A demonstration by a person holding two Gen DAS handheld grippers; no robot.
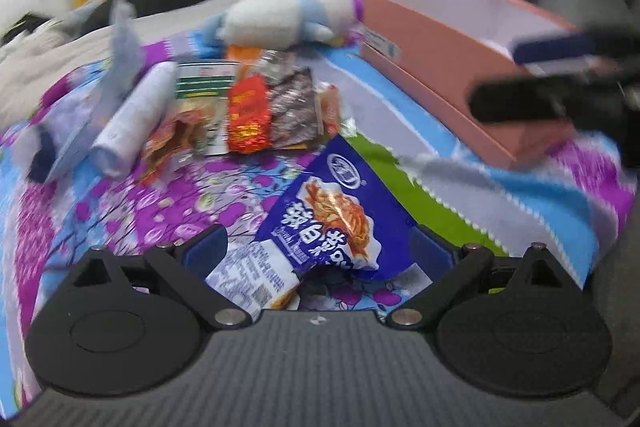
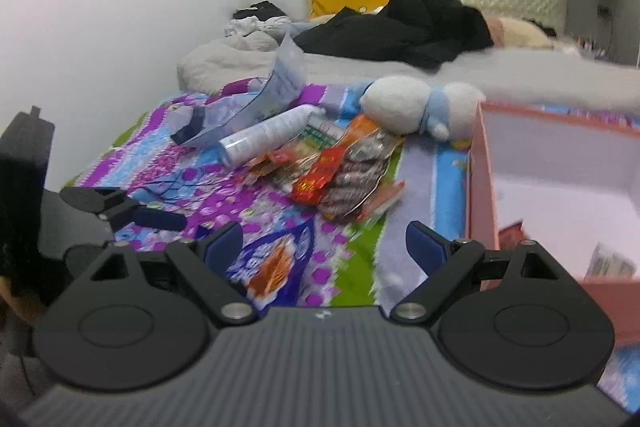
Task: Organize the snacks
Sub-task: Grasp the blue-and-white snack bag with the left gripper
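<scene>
**Slippery Bag, Soft Bed: Ways to Go Wrong**

Starts with the bed (image 2: 360, 67): big, soft and squishy. Could tip over anything set down on it too hard. Has on top a woolly blanket (image 1: 160, 195) with purple, blue and green stripes. Could snag a tool tip dipping too low.

Next, the pink box (image 1: 436, 67): stiff card, straight walls, white inside, open top, at the right side of the blanket. Could get bumped or shoved away by the right tool (image 2: 324, 243), spread wide apart just beside its wall with nothing in between.

Then the plush toy (image 1: 280, 19): round, fluffy, white and blue, behind the snacks. Could roll into the way.

Then the blue snack bag (image 1: 332, 223): shiny, crinkly and a bit puffy, lying on the blanket at the near side, right between the fingers of the left tool (image 1: 320, 251). Shows that tool wide apart, not pinching yet. Could slide out of a pinch on a thin corner. Could crush the food inside with too hard a squeeze. Could pull up blanket along with the bag.

Then the white bottle (image 1: 132, 115): smooth and round. Could roll off with one small knock.

Last, the small packets (image 1: 248, 111): red, orange and brown foil, heaped in the middle. Could scatter with a careless swipe.
</scene>
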